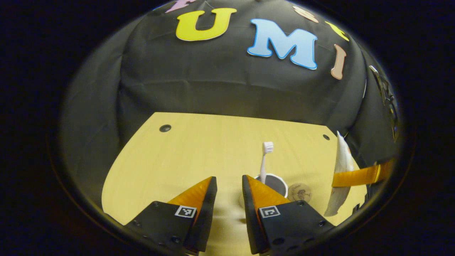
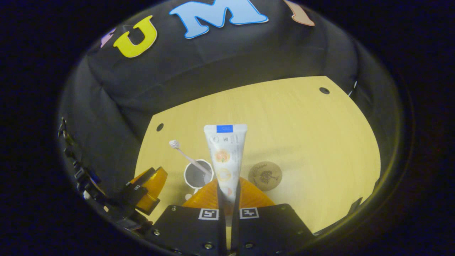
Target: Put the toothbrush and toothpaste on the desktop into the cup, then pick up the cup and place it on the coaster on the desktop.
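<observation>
My right tongs (image 2: 227, 209) were clamped on the toothpaste (image 2: 226, 156), both fingers pressing its lower part, so the tube stood up and away from me along the line of the fingers, its flat crimped end farthest off. The cup (image 2: 197, 175) was my landmark: it stood on the bench (image 2: 312, 135) just left of the tube and slightly beyond my fingertips, so I judged the coming move a short shift leftward, with the tube's long axis tipped down into the cup's mouth. My left tongs (image 1: 229, 193) hung open and empty just short of the cup (image 1: 276, 184). The toothbrush (image 2: 188, 158) already leaned inside it, head up. The coaster (image 2: 265, 175) lay bare, right of the cup, near it.
</observation>
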{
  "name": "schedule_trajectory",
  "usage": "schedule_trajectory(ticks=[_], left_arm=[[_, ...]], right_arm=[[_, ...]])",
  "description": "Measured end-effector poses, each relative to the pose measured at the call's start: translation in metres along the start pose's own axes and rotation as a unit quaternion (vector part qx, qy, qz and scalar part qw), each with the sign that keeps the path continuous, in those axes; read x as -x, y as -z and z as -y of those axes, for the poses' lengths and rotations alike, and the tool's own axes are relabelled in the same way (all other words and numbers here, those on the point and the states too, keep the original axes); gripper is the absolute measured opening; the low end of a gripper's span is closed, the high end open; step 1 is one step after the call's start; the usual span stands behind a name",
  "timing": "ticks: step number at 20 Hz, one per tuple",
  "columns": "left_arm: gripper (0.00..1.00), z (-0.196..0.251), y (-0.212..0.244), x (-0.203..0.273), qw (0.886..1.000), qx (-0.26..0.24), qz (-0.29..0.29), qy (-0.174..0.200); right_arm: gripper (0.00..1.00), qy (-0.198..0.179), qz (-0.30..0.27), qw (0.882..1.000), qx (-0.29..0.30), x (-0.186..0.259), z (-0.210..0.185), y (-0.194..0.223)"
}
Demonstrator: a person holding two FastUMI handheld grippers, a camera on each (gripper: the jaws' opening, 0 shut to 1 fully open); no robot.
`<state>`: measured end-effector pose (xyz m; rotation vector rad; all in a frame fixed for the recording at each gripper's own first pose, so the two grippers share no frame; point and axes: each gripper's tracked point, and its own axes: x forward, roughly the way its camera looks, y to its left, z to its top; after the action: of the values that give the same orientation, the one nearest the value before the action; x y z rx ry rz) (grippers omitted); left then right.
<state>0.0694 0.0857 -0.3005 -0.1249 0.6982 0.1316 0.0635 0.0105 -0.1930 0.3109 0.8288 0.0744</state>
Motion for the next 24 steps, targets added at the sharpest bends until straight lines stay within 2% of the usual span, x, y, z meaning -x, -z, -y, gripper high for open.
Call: schedule_trajectory(ticks=[7, 16, 20, 24], left_arm=[[0.50, -0.108, 0.035, 0.061, 0.996, 0.030, -0.009, -0.078], [0.50, -0.229, 0.094, 0.145, 0.979, 0.080, -0.033, -0.186], [0.50, -0.245, 0.109, 0.163, 0.972, 0.096, -0.042, -0.211], [0.50, -0.239, 0.111, 0.173, 0.972, 0.094, -0.045, -0.210]], right_arm=[[0.07, -0.024, 0.002, 1.000, 0.011, 0.005, -0.002, -0.006], [0.07, 0.002, 0.058, 0.998, 0.027, 0.003, 0.002, -0.008], [0.07, 0.012, 0.101, 0.993, 0.060, -0.002, 0.004, -0.010], [0.07, 0.001, 0.129, 0.989, 0.071, -0.001, 0.002, -0.016]])
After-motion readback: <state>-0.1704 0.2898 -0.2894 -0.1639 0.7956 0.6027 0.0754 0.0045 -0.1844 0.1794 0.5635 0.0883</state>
